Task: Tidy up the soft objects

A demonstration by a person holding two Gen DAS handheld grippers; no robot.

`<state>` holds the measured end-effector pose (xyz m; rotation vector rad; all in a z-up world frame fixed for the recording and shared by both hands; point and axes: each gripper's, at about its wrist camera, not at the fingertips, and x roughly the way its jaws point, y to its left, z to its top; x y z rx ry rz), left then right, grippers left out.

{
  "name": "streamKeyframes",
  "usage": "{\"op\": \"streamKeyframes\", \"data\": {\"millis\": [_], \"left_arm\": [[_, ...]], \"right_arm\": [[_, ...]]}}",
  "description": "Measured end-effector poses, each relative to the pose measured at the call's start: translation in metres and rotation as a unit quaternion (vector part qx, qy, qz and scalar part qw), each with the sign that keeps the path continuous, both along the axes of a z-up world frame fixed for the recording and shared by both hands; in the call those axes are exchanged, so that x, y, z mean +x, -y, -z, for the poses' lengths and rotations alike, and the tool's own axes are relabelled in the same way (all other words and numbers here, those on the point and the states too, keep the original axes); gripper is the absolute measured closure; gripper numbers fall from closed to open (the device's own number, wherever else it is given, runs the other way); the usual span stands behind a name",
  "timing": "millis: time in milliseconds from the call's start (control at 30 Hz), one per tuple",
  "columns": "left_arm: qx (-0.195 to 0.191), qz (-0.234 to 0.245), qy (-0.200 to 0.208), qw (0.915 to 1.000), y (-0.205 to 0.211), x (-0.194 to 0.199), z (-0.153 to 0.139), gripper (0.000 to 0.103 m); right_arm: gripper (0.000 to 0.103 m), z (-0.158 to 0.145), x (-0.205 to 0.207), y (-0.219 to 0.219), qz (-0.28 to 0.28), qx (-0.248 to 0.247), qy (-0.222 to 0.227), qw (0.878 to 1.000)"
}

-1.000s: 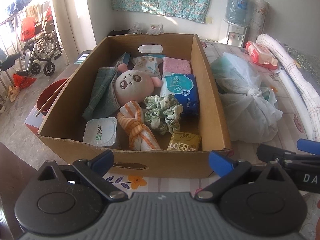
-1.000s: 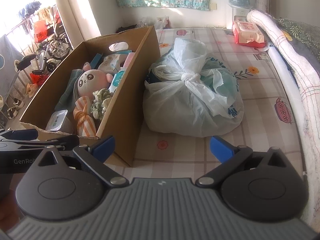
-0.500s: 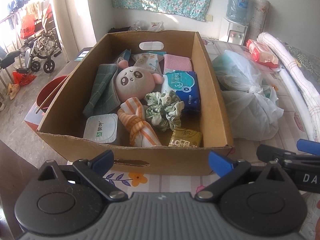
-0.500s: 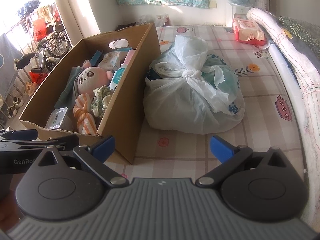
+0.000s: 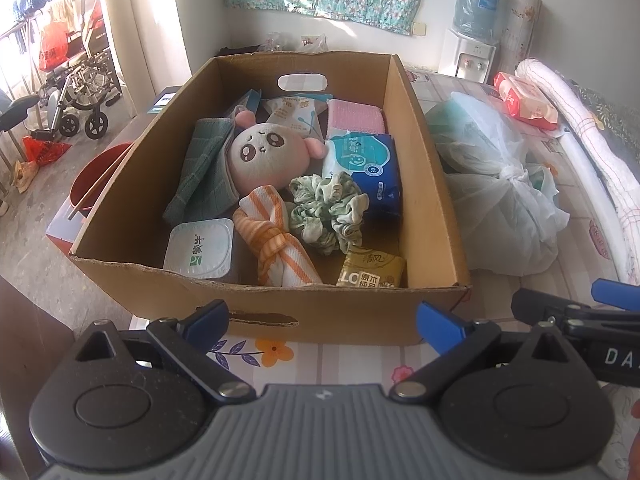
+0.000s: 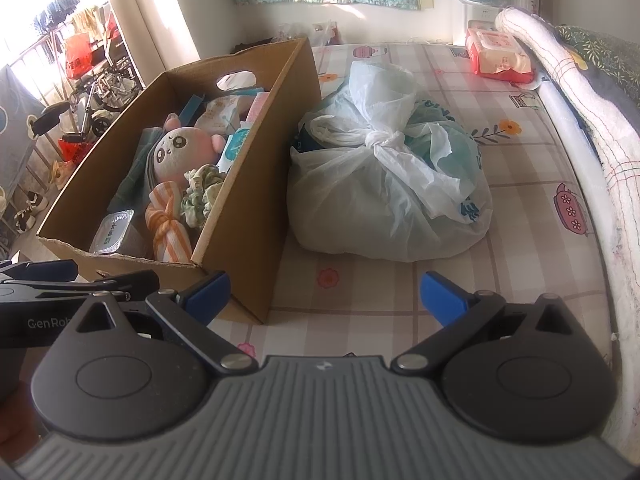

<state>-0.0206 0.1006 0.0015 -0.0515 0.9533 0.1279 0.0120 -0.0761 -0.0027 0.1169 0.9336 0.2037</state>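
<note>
1. The left tool (image 5: 322, 322) is released, its blue-tipped fingers spread wide and holding nothing; part of the word "GenRob" shows on its black body in the right wrist view.
2. The right tool (image 6: 324, 294) is likewise released and empty; the letters "DA" show on its side in the left wrist view.
3. Straight ahead of the left tool stands an open cardboard box (image 5: 424, 152) with oval handle cut-outs, resting on a bed sheet (image 6: 520, 160) printed with flowers and pots.
4. Inside the box lie the soft things: a round pink plush toy (image 5: 266, 156), a green checked cloth (image 5: 204, 172) to its left, an orange-striped knotted towel (image 5: 276, 240), and a ruffled green scrunchie (image 5: 328, 210).
5. Nearest the left tool in the box sit a foil-lidded yoghurt cup (image 5: 200, 248) with a green logo and a gold tissue pack (image 5: 370, 274).
6. A blue tissue pack (image 5: 366, 164) leans along the box's right wall.
7. Ahead of the right tool, just right of the box, sits a knotted white plastic bag (image 6: 384, 184), crinkled and translucent.
</note>
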Motion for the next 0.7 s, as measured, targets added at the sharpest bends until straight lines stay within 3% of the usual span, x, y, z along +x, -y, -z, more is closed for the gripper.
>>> {"op": "streamKeyframes", "data": {"millis": [700], "left_arm": [[-0.004, -0.004, -0.006, 1.0000, -0.0024, -0.0005, 0.0034, 0.002]], "right_arm": [[0.001, 0.0020, 0.0019, -0.0024, -0.003, -0.001, -0.005, 1.000]]}}
